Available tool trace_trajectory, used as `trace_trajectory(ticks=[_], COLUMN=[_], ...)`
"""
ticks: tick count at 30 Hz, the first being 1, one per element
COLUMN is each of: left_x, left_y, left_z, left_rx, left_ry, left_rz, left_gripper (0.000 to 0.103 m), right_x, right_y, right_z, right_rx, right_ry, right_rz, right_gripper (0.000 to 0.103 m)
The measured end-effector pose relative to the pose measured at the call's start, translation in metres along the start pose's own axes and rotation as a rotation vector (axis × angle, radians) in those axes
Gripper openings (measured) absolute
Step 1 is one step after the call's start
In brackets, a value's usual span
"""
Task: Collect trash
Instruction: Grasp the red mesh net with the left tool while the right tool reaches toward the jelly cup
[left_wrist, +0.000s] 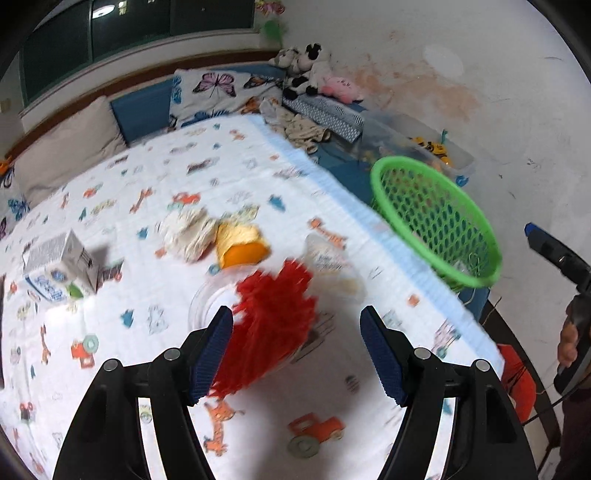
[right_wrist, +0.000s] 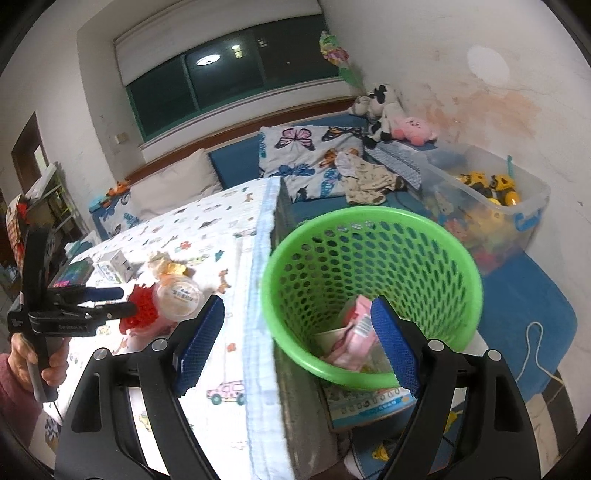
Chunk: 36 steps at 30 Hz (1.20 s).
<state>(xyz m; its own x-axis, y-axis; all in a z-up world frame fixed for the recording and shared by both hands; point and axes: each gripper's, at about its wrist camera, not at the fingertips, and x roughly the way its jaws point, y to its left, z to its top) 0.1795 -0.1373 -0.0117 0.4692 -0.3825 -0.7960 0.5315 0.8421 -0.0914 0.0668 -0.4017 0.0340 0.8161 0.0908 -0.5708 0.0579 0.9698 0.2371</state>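
Green basket — labels too blurred

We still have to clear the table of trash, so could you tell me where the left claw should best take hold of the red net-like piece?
The red net-like piece lies between the open fingers of the left claw, draped against a clear plastic lid. It looks soft and bunched, so I would pinch its thick middle, coming down from above, clear of the lid.

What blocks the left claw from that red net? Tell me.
Nothing visible. The open left claw is already around the red net, which lies against its left finger. A clear plastic cup sits right beside it on the table, not between.
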Motion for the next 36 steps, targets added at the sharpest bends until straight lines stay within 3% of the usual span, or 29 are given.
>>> trace_trajectory(ticks=[10,17,23,36], left_x=[0.020,0.022,0.011,-0.027], left_y=[0.007,0.017,0.028,0.060], left_z=[-0.009,-0.009,-0.013,-0.012], left_rx=[-0.002,-0.032,-0.068,-0.140], left_ry=[0.027,0.027,0.002,-0.069], left_rz=[-0.009,-0.035,-0.041,-0.038], left_gripper=[0.068,0.042,0.034,0.031], right_x=[0.012,0.020,0.031,0.082], right_y=[0.023,0.027,0.036,0.089], right_z=[-0.001,-0.001,-0.001,-0.004], right_rx=[-0.043,-0.047,-0.062,-0.133], right_ry=[0.026,0.044,0.072,0.181], right_rz=[0.031,0.044,0.073,0.230], right_gripper=[0.083,0.083,0.083,0.083])
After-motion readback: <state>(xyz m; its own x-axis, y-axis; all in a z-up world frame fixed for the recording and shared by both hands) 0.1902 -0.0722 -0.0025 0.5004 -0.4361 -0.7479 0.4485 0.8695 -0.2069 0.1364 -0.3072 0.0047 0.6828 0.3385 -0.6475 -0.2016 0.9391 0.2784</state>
